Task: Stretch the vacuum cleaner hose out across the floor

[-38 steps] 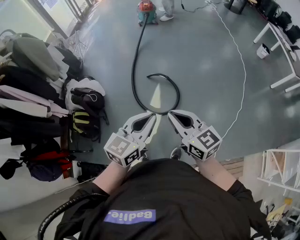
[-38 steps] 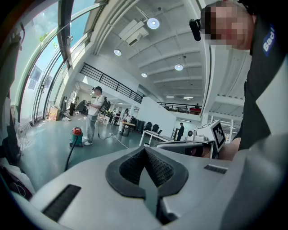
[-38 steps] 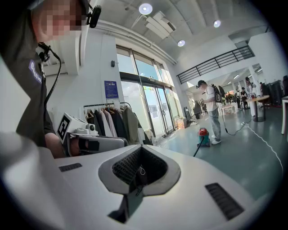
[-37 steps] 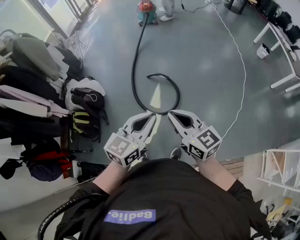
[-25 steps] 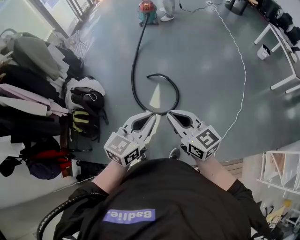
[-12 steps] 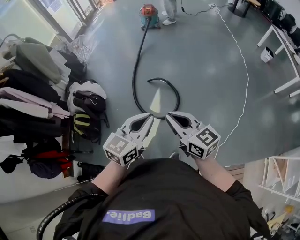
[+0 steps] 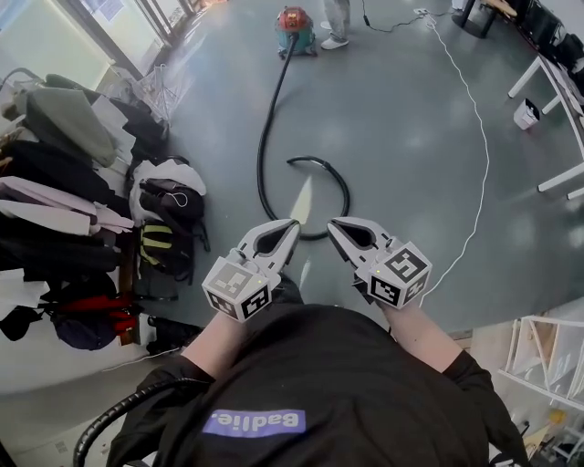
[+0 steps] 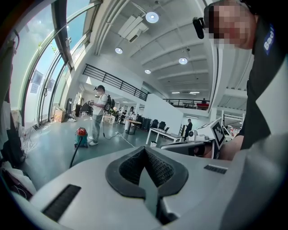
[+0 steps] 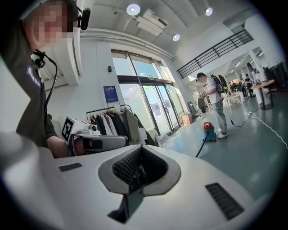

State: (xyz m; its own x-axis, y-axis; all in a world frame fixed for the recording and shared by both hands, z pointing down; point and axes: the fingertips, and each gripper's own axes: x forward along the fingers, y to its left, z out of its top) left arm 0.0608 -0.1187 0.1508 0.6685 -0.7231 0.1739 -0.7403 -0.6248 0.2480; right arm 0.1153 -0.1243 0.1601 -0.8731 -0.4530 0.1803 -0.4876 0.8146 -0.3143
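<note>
Both grippers are empty. The left gripper (image 7: 294, 223) is clenched, pads tip to tip with nothing between them. The right gripper (image 7: 331, 223) is the same, closed on air.

Key relation: the hose (image 7: 262, 137) lies on the floor ahead of and below both sets of jaws.
- Its long run heads straight away from the jaws to the vacuum cleaner (image 7: 295, 27) far ahead.
- Near the jaws it doubles back in a U-loop. The bottom of the U shows just past the tips, in the gap between the two grippers.
- The returning limb rises on the right jaws' side. The free end (image 7: 294, 161) then hooks back across, ahead of the left tips.
- Neither gripper is clearly nearer the U.

Both gripper views look out roughly level across the room, so the jaws point over the hose, not at it. Judgement: the next move needs the jaws opened, dropped and tilted down before any grab.

Hard to read:
- The gripper tips partly cover the bottom of the loop.
- The gripper views catch only the vacuum cleaner and the first stretch of hose. Their own bodies block the near floor.
- The jaws' height above the floor can't be told.
- A black ribbed tube (image 7: 100, 424) is cut off at the lower left edge, and its purpose is unclear.
</note>
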